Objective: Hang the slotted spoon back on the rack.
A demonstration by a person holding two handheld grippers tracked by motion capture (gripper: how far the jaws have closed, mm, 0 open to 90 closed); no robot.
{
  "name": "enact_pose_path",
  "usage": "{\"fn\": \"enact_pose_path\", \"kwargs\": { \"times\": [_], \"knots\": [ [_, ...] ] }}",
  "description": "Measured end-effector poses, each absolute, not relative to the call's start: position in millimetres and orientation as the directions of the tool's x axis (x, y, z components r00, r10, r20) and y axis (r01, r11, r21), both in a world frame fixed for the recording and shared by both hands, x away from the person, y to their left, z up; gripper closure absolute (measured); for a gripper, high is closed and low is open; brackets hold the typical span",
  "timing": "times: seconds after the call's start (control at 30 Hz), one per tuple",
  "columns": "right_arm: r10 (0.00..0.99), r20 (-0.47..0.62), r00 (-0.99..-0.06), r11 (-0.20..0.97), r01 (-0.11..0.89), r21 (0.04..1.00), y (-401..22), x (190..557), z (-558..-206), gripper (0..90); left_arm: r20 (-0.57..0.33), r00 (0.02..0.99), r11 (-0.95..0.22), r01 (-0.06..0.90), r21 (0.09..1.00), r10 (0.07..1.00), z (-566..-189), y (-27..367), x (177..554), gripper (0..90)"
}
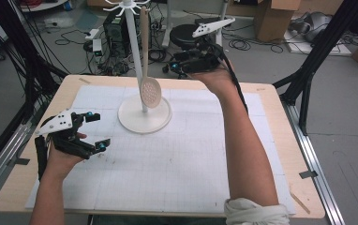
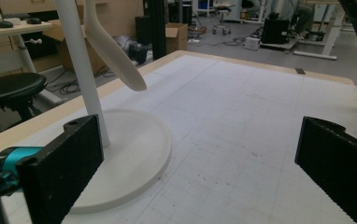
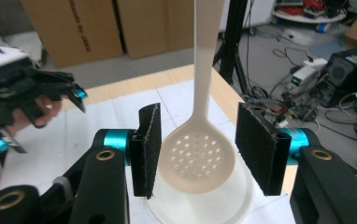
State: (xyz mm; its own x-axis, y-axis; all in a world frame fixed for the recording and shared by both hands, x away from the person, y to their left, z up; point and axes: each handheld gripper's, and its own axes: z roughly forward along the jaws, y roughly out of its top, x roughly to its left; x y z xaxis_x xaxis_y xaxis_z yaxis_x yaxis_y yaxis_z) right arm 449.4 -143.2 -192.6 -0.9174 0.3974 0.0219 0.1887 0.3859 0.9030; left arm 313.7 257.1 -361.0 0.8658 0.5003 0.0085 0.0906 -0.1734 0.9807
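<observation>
A cream slotted spoon (image 1: 150,92) hangs by its handle from a hook on the white stand (image 1: 144,119), its bowl just above the round base. My right gripper (image 1: 174,67) hovers behind and to the right of the spoon and is open. In the right gripper view the spoon's bowl (image 3: 197,158) shows in the gap ahead of my right gripper (image 3: 197,128), with neither pad touching it. My left gripper (image 1: 98,130) rests low at the table's left, open and empty. In the left gripper view the stand's pole (image 2: 81,70) and the spoon (image 2: 113,51) rise ahead of my left gripper (image 2: 193,135).
A white gridded mat (image 1: 177,154) covers most of the wooden table (image 1: 280,117). Beyond the far edge, on the floor, are a black stool (image 1: 184,33), a computer case (image 1: 116,28), cables and cardboard boxes (image 1: 273,16). Black frame legs (image 1: 317,51) stand at the right.
</observation>
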Motion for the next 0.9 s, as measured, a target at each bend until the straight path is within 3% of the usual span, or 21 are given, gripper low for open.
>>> {"fn": "enact_pose_path", "kwargs": {
  "times": [0.9],
  "knots": [
    [0.341, -0.004, -0.940, 0.303, 0.106, 0.947, -207, 381, -240, 30.3, 0.008, 0.872, -0.193, 0.100, 0.976, 0.489, -364, 250, 314, 1.7]
  ]
}}
